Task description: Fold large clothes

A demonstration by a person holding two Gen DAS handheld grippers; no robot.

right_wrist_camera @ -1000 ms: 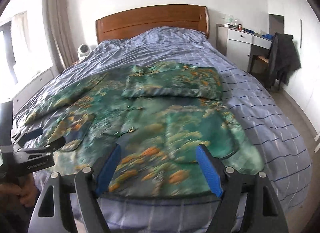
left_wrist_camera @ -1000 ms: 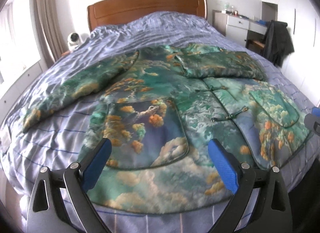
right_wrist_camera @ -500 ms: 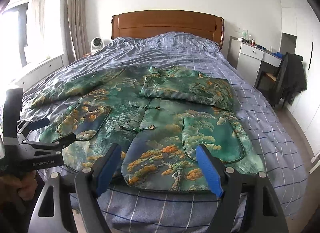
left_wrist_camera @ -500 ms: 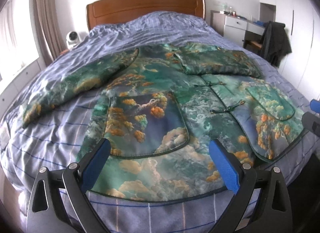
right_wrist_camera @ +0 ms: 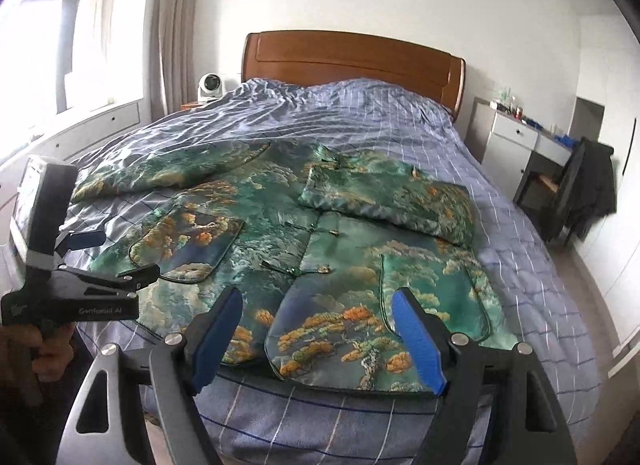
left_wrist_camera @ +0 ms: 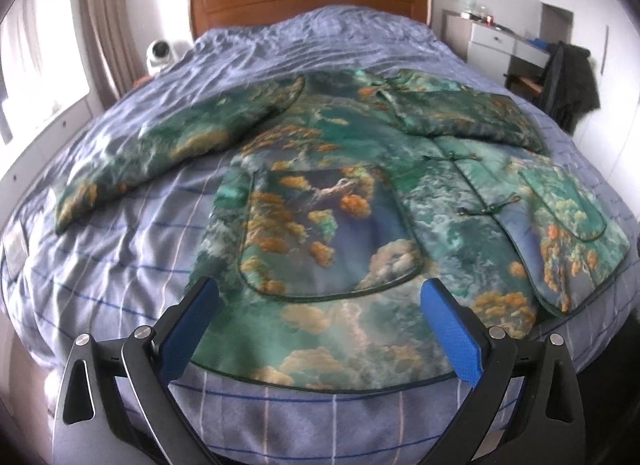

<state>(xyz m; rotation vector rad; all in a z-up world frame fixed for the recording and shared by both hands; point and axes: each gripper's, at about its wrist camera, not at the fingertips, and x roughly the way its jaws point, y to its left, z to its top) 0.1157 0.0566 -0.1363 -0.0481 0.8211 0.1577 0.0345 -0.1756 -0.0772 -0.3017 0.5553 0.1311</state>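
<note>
A large green jacket (left_wrist_camera: 344, 193) (right_wrist_camera: 280, 225) printed with trees and clouds lies face up on the bed, hem towards me. Its right sleeve (right_wrist_camera: 392, 201) is folded across the chest; the left sleeve (left_wrist_camera: 168, 145) stretches out to the left. My left gripper (left_wrist_camera: 320, 305) hovers open above the hem by the left pocket (left_wrist_camera: 324, 233), holding nothing. My right gripper (right_wrist_camera: 316, 325) hangs open over the hem near the right pocket (right_wrist_camera: 432, 293), also with nothing in it. In the right wrist view the left gripper (right_wrist_camera: 104, 257) shows at the left edge, held by a hand (right_wrist_camera: 44, 353).
The bed (right_wrist_camera: 360, 121) has a blue checked cover and a wooden headboard (right_wrist_camera: 352, 57). A white fan (right_wrist_camera: 210, 85) stands at its left. A white dresser (right_wrist_camera: 512, 137) and a chair with dark clothes (right_wrist_camera: 588, 193) are to the right. Floor runs along the bed's right side.
Both grippers have drifted along the foot of the bed, and the right one has rolled, so the jacket sits differently in its view. The jacket lies as before; both grippers stay open.
</note>
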